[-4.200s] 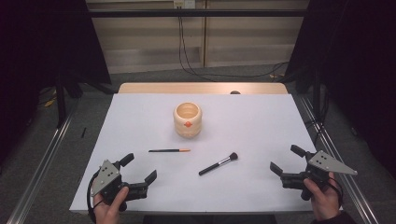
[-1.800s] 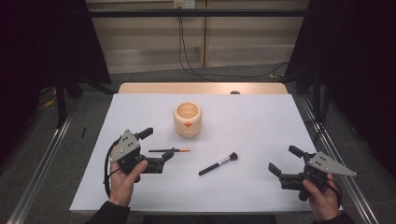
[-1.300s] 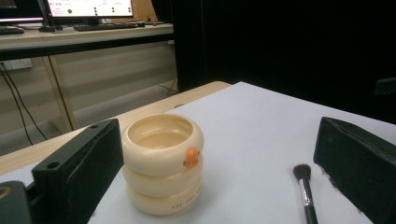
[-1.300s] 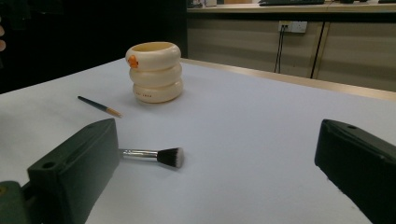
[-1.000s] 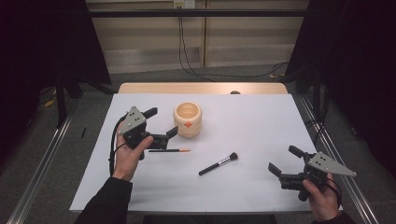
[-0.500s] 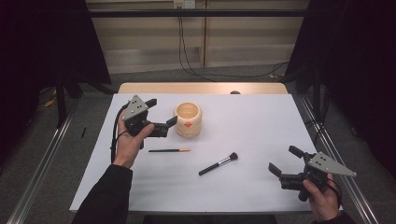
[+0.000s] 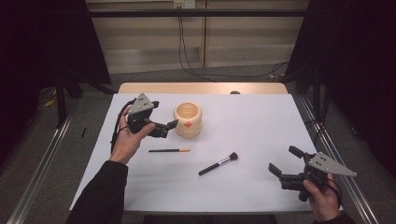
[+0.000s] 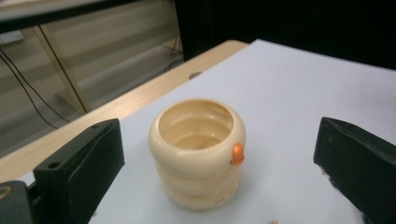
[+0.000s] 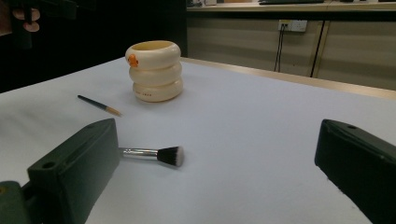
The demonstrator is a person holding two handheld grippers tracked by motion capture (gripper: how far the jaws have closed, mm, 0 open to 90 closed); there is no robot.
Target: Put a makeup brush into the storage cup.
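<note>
Left hand-held gripper (image 7: pixel 164 125), jaws wide apart, lines up on the cream ribbed ceramic cup (image 7: pixel 187 119) at centre frame; closing around it looks next.

A cup (image 7: pixel 187 119) stands on the tabletop (image 7: pixel 261 116), toward its far edge and left of centre. The left gripper (image 7: pixel 161 122) hangs just left of the cup, jaws apart and aimed at it, not touching. A pencil (image 7: pixel 169 150) lies nearer the near edge than the cup, parallel to that edge. A brush (image 7: pixel 218 164) lies right of the pencil, near the tabletop's centre, angled with its head toward the far right corner. The right gripper (image 7: pixel 283 162) sits by the near right corner, well apart from the brush.
</note>
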